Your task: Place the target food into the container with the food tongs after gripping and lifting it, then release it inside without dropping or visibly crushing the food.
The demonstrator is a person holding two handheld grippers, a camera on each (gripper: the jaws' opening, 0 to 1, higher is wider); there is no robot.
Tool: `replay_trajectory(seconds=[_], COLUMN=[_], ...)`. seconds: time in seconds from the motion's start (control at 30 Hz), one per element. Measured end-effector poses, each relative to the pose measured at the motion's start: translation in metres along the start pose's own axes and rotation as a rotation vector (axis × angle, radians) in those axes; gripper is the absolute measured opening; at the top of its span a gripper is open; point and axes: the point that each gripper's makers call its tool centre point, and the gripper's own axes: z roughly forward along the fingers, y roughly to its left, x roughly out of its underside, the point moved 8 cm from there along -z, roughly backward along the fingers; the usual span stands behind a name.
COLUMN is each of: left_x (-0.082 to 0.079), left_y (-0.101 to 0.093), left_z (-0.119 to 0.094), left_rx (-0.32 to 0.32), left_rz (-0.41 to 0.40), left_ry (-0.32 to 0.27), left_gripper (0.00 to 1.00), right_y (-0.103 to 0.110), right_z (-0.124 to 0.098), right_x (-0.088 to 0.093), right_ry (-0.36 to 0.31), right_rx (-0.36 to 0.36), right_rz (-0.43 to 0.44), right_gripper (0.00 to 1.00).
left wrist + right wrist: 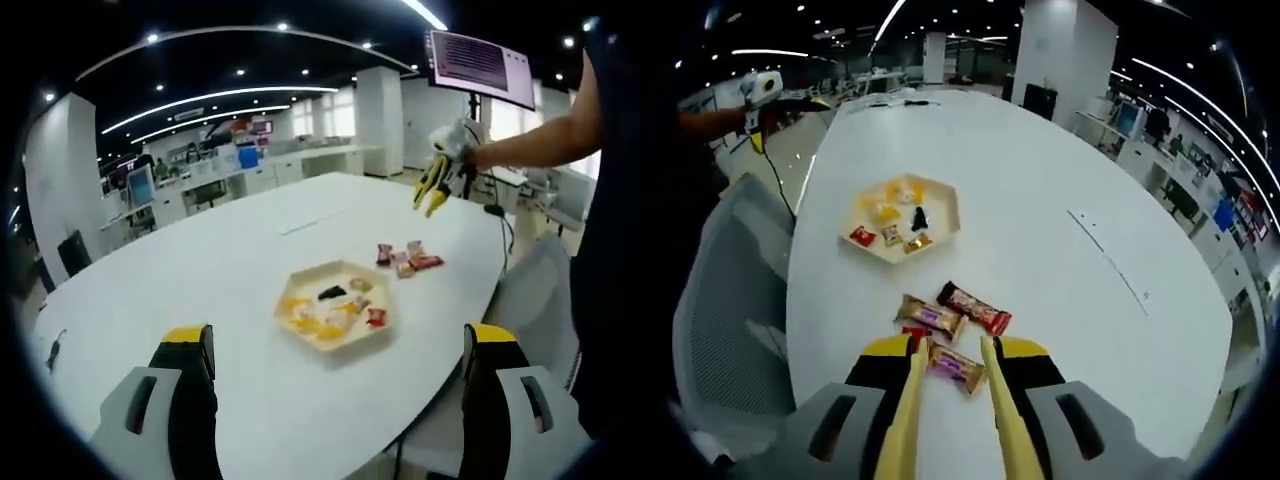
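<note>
A cream hexagonal tray [338,348] [943,212] holding several wrapped sweets sits on the white table [200,260]. Several wrapped snack bars [406,258] lie beside it. My right gripper [956,352] is shut on yellow food tongs [908,400], whose two arms straddle a purple-and-gold bar [958,368] on the table. Just beyond it lie another purple bar [930,317] and a red bar [975,308]. In the left gripper view, the right gripper [440,180] hangs above the snacks, held by a person's arm. My left gripper [338,338] is open, near the tray; it also shows far off [765,90].
A grey mesh chair [725,300] [535,290] stands at the table edge near the tray. A screen on a stand [480,65] rises behind the person's arm. A small cable [55,350] lies on the far left of the table. Office desks fill the background.
</note>
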Motion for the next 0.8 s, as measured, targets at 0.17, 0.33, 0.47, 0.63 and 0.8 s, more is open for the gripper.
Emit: replay_trajectory(seconds=[0.17,0.33,0.47,0.63,0.8], left_x=[-0.001,0.006,0.010,0.008,0.008], left_y=[0.002,-0.002,-0.015,-0.020,-0.019], left_z=[-0.008,-0.013,-0.009,-0.009,-0.010], left_rx=[-0.014,-0.022,-0.003,-0.011,-0.018], left_rz=[0.004,-0.009,-0.018,-0.017,-0.023], left_ry=[0.004,0.020,0.033,0.033,0.034], left_gripper=[0.99,0.99,0.99,0.99,0.99], right_y=[-0.002,-0.005,-0.003,-0.002,-0.002], right_z=[0.010,0.025,0.039,0.056,0.068], right_x=[0.007,0.016,0.022,0.027,0.031], right_ry=[0.040,0.074,0.105,0.151,0.212], right_rx=[-0.040,-0.060,-0.089,-0.121,-0.148], right_rz=[-0.039,-0.080,-0.129,-0.189,-0.279], right_gripper=[0.30,0.29,0.29,0.29,0.29])
